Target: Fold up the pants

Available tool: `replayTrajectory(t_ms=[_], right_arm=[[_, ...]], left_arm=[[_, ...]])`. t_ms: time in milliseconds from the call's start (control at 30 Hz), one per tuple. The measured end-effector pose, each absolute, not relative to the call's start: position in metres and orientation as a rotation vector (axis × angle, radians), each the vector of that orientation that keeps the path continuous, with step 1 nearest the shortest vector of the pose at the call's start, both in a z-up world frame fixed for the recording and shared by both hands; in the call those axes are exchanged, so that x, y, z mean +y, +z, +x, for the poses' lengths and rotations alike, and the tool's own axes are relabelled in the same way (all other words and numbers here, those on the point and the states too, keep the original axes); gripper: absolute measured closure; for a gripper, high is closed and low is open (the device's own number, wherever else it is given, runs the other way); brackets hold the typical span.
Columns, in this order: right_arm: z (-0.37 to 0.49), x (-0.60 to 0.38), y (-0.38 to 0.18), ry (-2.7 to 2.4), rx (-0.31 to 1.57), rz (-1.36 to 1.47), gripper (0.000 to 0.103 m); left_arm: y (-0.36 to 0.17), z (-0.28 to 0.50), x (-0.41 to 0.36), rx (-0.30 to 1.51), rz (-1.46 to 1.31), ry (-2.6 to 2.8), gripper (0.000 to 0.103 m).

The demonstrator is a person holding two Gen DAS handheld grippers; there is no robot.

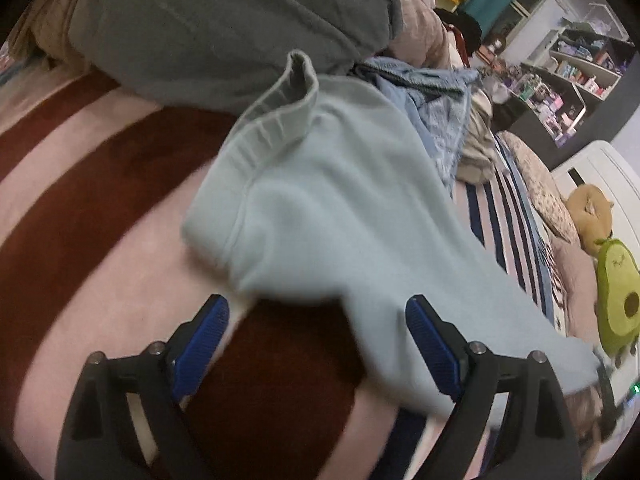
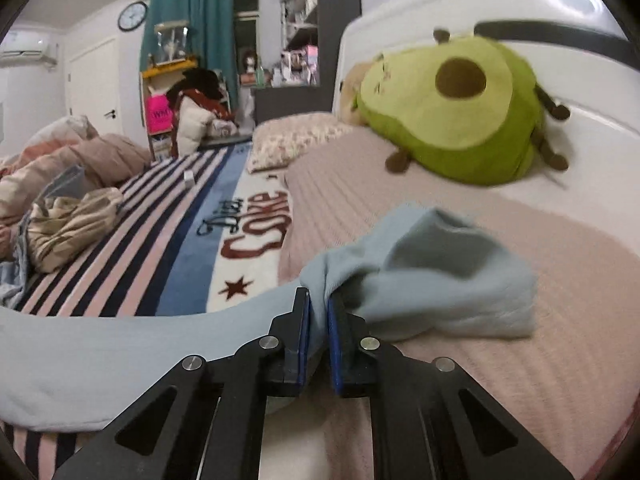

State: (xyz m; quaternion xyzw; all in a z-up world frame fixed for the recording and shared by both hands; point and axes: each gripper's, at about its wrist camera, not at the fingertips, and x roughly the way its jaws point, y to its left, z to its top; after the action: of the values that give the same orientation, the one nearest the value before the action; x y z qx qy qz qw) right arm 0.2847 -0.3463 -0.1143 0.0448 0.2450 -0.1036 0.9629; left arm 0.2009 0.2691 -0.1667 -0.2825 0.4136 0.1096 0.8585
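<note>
Pale blue sweatpants lie stretched across the bed, with a ribbed cuff raised at the far end. My left gripper is open and empty, its blue pads on either side of the near edge of the fabric, just above the red-and-pink striped blanket. In the right wrist view the same pants bunch up ahead of my right gripper, which is shut on a fold of the pale blue fabric; the rest of the cloth trails off to the left.
A grey garment and a blue denim piece lie beyond the pants. A green avocado plush leans on the white headboard. A floral pillow, crumpled clothes and a pink quilt are on the bed.
</note>
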Motion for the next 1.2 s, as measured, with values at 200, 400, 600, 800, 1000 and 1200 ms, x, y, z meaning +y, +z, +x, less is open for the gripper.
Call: replayTrajectory(t_ms=[200,400,600,800,1000,1200], right_arm=[[0.276,-0.347,-0.111,-0.148,0.53,0.086,0.1],[0.267,-0.355,-0.11,-0.147,0.497,0.125,0.101],[0.241,-0.361,-0.101,-0.088,0.526,0.163,0.101],[0.242,-0.351,-0.117,-0.044,0.635,0.13,0.086],[0.248,-0.366,-0.118,-0.142,0.624,0.139,0.046],[0.263,-0.357,-0.123,-0.162,0.637,0.091,0.028]], left_arm=[[-0.168,0.23,0.273,0.824,-0.514,0.337,0.08],[-0.129,0.202,0.263,0.698,-0.414,0.366,0.095],[-0.088,0.153,0.282,0.624,-0.393,0.409,0.095],[-0.105,0.152,0.283,0.719,-0.375,0.378,0.095],[-0.126,0.163,0.28,0.797,-0.348,0.398,0.053],[-0.155,0.176,0.273,0.872,-0.325,0.395,0.036]])
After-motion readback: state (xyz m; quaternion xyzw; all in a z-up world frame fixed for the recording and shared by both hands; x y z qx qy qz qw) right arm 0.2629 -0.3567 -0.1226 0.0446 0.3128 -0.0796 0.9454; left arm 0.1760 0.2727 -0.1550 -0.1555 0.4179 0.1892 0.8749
